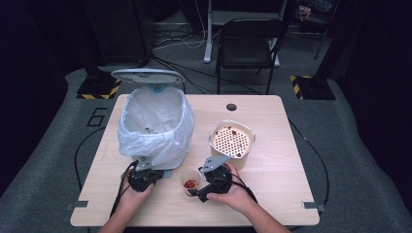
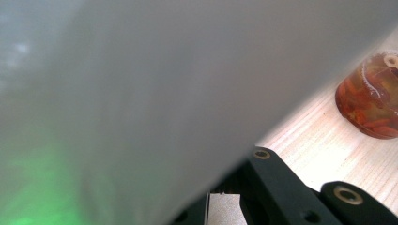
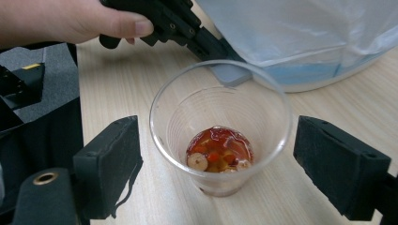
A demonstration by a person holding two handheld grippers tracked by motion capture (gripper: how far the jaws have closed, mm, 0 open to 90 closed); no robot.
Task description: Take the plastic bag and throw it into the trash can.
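We see one clear cup point(image 3: 220, 140) upright on the table point(image 1: 272, 194) near its front edge, bare wood to its right. The right gripper point(image 3: 218, 164) has jaws spread either side of the cup, not touching. The left gripper point(image 1: 142, 175) is pressed together at the one bagged bin point(image 1: 155, 124). One perforated container point(image 1: 232, 140) stands nearby.

High view looking down over the table point(image 1: 272, 174), both gripper views close, level, sharing the cup point(image 3: 220, 129).
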